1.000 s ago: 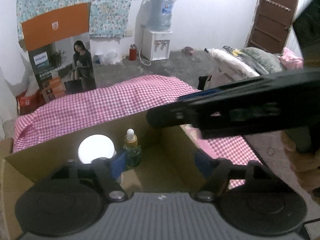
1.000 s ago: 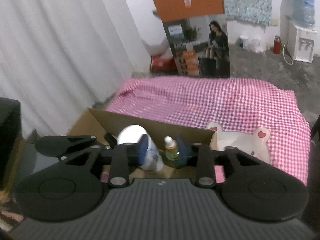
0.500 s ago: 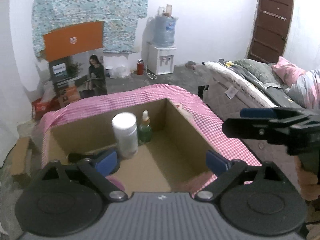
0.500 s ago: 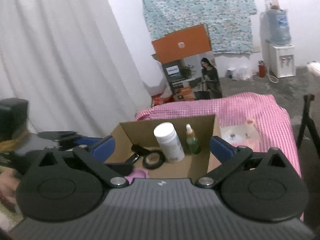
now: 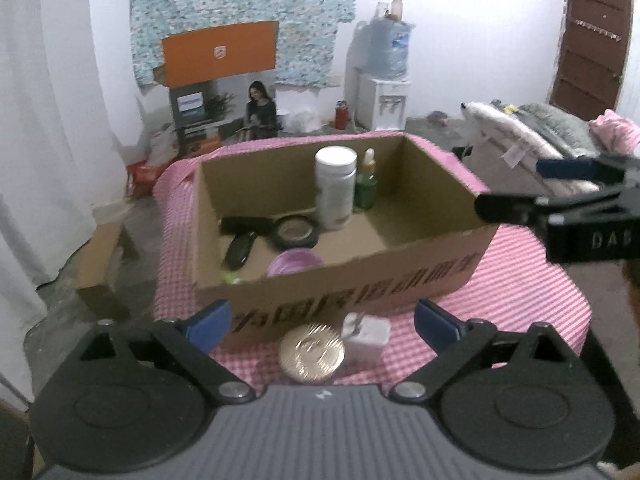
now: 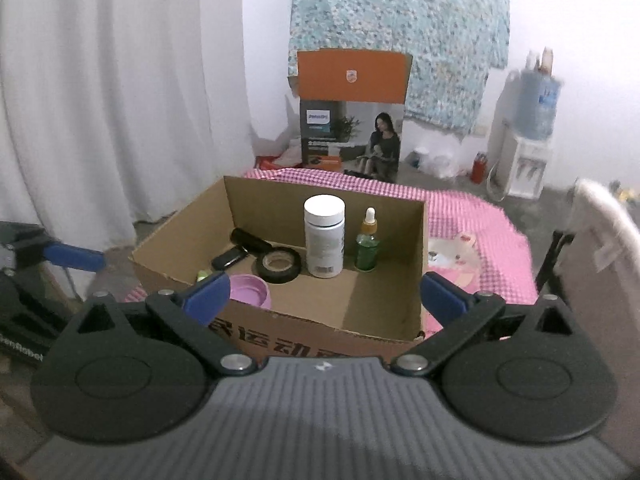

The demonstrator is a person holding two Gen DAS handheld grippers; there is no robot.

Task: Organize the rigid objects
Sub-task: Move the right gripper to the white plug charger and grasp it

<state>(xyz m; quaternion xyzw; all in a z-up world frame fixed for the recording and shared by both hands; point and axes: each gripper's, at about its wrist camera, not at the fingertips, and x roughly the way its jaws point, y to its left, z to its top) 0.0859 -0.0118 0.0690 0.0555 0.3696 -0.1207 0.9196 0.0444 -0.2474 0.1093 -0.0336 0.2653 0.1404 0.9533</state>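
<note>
A cardboard box (image 5: 360,276) (image 6: 280,332) stands on the pink checked cloth. Upright inside it are a white bottle (image 5: 335,188) (image 6: 324,236) and a green dropper bottle (image 5: 366,186) (image 6: 368,246); a black tape roll (image 5: 295,233) (image 6: 278,265), a black remote (image 5: 239,249), a black tube (image 6: 250,240) and a purple lid (image 5: 294,263) (image 6: 250,290) lie on its floor. In front of the box sit a gold round tin (image 5: 312,352) and a white charger plug (image 5: 366,338). My left gripper (image 5: 323,322) hangs open above these two, empty. My right gripper (image 6: 325,294) is open before the box, empty.
The right gripper's fingers (image 5: 520,204) reach in from the right of the left wrist view. A printed appliance carton (image 6: 352,116) and a water dispenser (image 5: 384,92) stand at the back. A bed with bedding (image 5: 540,128) is on the right, white curtains (image 6: 100,100) on the left.
Both grippers have pulled back out of the box and their jaws have spread wide. The white bottle and the dropper bottle stay standing in the box, and the tin and plug have come into view.
</note>
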